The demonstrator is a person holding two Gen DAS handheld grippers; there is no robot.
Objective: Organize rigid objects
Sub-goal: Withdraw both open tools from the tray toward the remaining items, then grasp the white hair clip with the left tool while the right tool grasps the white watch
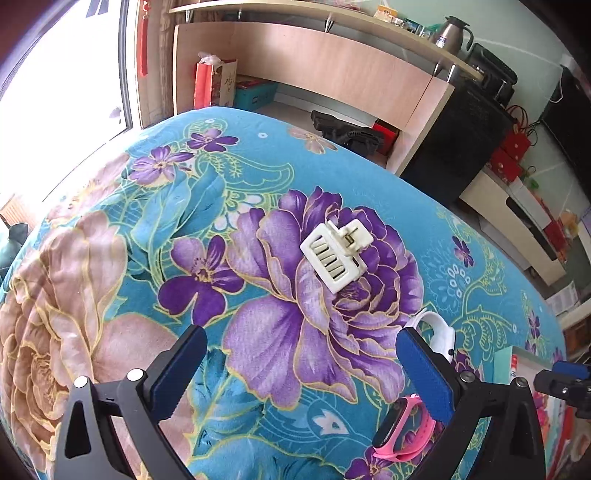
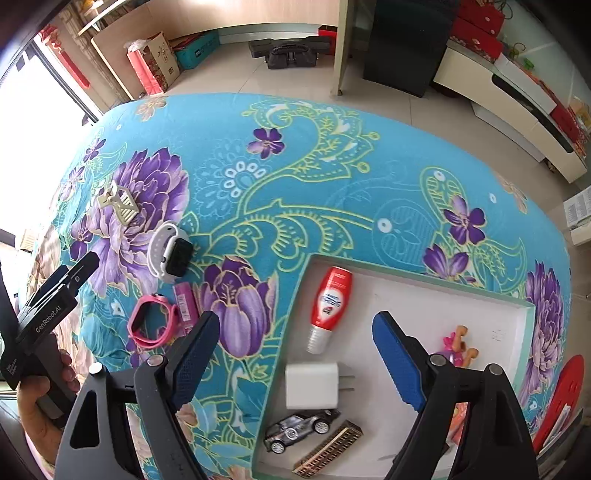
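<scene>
Left gripper (image 1: 301,373) jaws spread wide, empty, above the cream hair clip (image 1: 335,254) lying on the floral cloth (image 1: 258,177); right gripper (image 2: 295,356) also parted and empty over the white tray (image 2: 413,295). Best approach: drop straight down, straddle the clip's body across its narrow sides, avoiding the white watch (image 1: 437,334) nearby.

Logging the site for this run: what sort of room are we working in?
Probably a home living room. The work surface is covered with a floral blanket, a low TV cabinet holds red gift boxes, and a thermos jug stands on a wooden shelf.
</scene>
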